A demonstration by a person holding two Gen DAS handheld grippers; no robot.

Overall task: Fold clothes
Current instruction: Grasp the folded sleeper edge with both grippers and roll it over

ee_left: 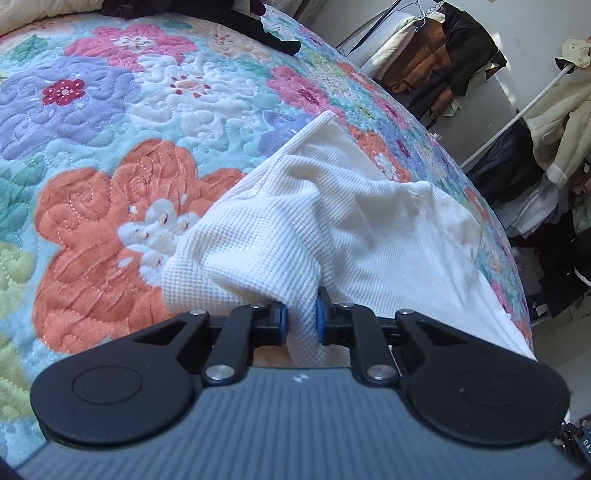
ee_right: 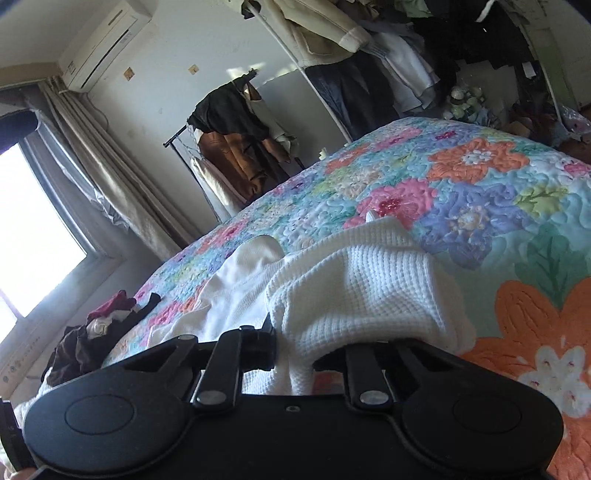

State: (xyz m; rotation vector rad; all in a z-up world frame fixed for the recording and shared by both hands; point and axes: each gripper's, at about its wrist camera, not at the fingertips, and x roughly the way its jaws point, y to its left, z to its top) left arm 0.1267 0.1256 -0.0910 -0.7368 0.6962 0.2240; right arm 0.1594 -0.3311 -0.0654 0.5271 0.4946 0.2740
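While your left tool [ee_left: 301, 315] stands nearly closed, its two blue pads [ee_left: 320, 314] press from both sides on a bunched fold of the white waffle-knit garment [ee_left: 332, 221], so you have a firm pinch there. Your right tool [ee_right: 295, 350] is also drawn in close on the same garment [ee_right: 354, 295]: the cloth drapes over its right finger and hides that tip, while the left finger [ee_right: 264, 349] lies against the fabric, which passes down between the two.

Ahead of the left tool the garment rises in a soft hump from the pinch and spreads forward and to the right, its far edge lying flat on the bed. Ahead of the right tool it is heaped in thick folds, with a smoother white part to the left of the waffle-textured part. The weave is a small square grid, clean white.

Under the garment lies a quilted bedspread [ee_left: 110, 184] with big orange, pink and lilac flowers on pale blue. Far ahead of the left tool, dark clothes [ee_left: 273, 33] lie at the bed's far edge. Left of the right tool, a pile of dark and maroon clothing [ee_right: 96, 339] lies near the window [ee_right: 29, 229], with curtains [ee_right: 110, 177], an air conditioner [ee_right: 103, 44] and a rack of hanging coats [ee_right: 236, 140] beyond.
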